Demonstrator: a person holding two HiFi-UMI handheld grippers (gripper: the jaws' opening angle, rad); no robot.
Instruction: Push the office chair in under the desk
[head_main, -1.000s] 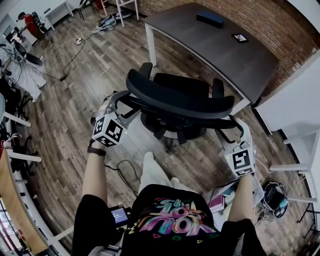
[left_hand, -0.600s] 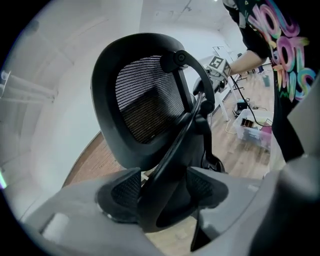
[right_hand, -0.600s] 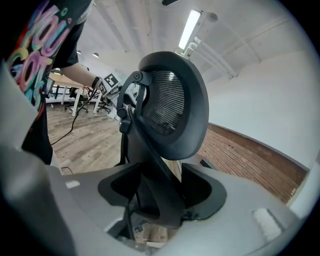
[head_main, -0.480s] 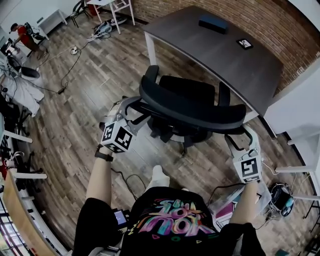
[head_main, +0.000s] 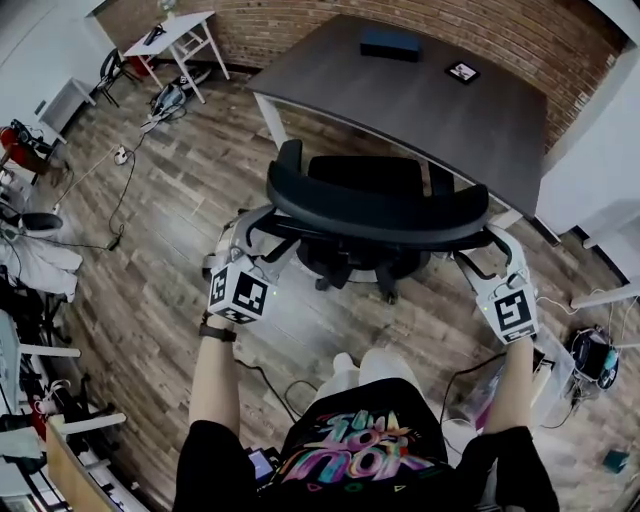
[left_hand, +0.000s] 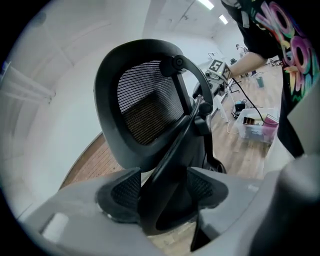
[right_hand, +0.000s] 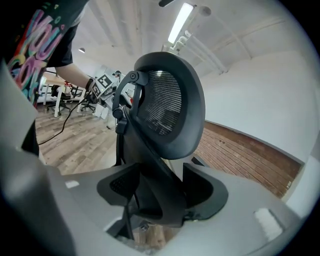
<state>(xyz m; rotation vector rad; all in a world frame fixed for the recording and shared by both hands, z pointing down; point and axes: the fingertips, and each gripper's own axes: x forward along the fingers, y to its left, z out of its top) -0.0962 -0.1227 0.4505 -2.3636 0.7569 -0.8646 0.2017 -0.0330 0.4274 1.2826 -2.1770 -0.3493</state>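
A black mesh-backed office chair (head_main: 372, 208) stands just in front of the dark desk (head_main: 430, 110), with its seat at the desk's near edge. I stand behind it. My left gripper (head_main: 250, 226) holds the left side of the back frame. In the left gripper view the black frame strut (left_hand: 170, 165) fills the gap between the pads of my left gripper (left_hand: 165, 192). My right gripper (head_main: 492, 248) is at the right side of the back. Its jaws (right_hand: 162, 190) are opening a little, and the pads still touch the strut (right_hand: 155, 180) between them.
On the desk lie a black box (head_main: 390, 42) and a square marker tag (head_main: 461, 71). A brick wall (head_main: 520, 35) runs behind the desk. A white cabinet (head_main: 600, 170) stands at the right, a plastic bin (head_main: 548, 372) by my right foot, and cables (head_main: 115, 195) on the floor at left.
The chair has rolled forward toward the desk with both grippers on its back frame. I have stepped forward after it.
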